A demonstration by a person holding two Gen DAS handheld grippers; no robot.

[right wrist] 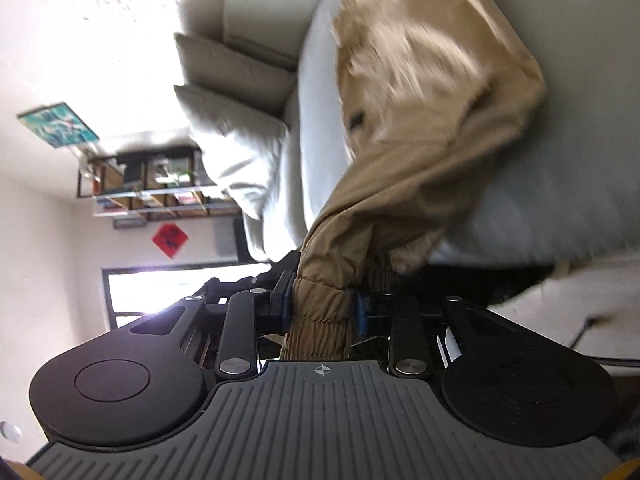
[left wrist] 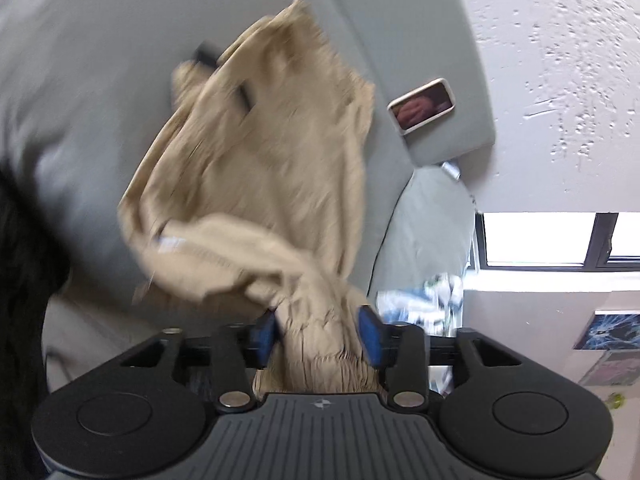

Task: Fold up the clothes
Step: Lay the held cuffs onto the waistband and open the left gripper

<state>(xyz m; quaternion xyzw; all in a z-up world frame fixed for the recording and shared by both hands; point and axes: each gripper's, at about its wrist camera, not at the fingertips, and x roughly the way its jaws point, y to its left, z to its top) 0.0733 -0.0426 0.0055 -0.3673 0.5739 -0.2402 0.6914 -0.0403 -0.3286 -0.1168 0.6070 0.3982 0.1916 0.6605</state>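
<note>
Starting on my left side, the left tongs [left wrist: 320,334] have a bunched, elastic part of the tan trousers [left wrist: 256,168] between their blue pads [left wrist: 370,334]. The cloth fills most of the gap, yet I see a sliver of space at the right pad, so I read these tongs as spread around the fabric rather than squeezing it. The rest of the trousers hangs away from the tongs over the grey bed [left wrist: 88,92], badly blurred, so I cannot make out their seams or which part is which. A dark shape at the far left edge is cut off and I cannot identify it. A phone [left wrist: 422,106] lies on the bed near its edge, apart from the trousers. A window [left wrist: 560,240] shows at the right.

On my right side, the picture is rolled over, so the room looks sideways. A shelf unit [right wrist: 152,184] and a red diamond sign [right wrist: 171,240] are small and unclear; two pillows [right wrist: 236,128] lie at the bed's [right wrist: 560,200] end. The right tongs [right wrist: 320,308] are pinching a ribbed cuff of the trousers [right wrist: 420,80], pads pressed against both sides. Behind them the left tongs are partly hidden by cloth.
</note>
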